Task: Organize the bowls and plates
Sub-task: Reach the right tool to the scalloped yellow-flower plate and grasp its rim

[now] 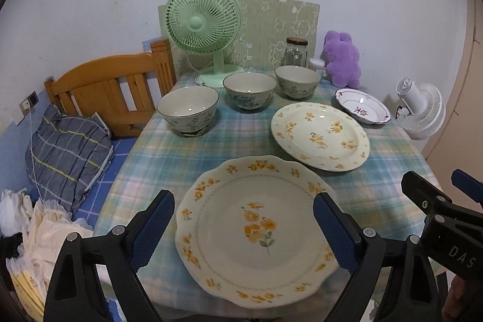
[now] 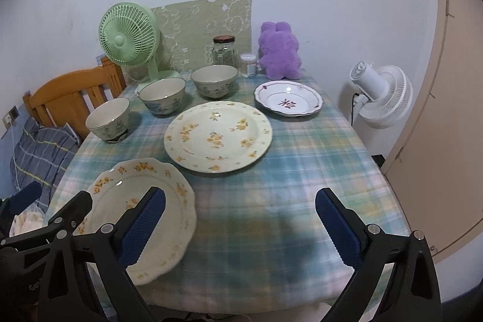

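Both my wrist views: soft, even indoor light; small glints inside the bowls [image 1: 187, 108]; a dim shadow on the tablecloth [image 2: 271, 231] at lower centre; strong fisheye bending with black corners; my near fingers [image 1: 155, 228] slightly soft.

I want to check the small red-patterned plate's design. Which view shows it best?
The right wrist view: the red-patterned plate sits nearer centre, whole and less squashed. The left wrist view shows it farther right and more distorted.

Scalloped yellow-flowered plate [image 1: 256, 231] between wide-apart jaws of left gripper [image 1: 243, 228], three bowls [image 1: 250, 90] beyond.
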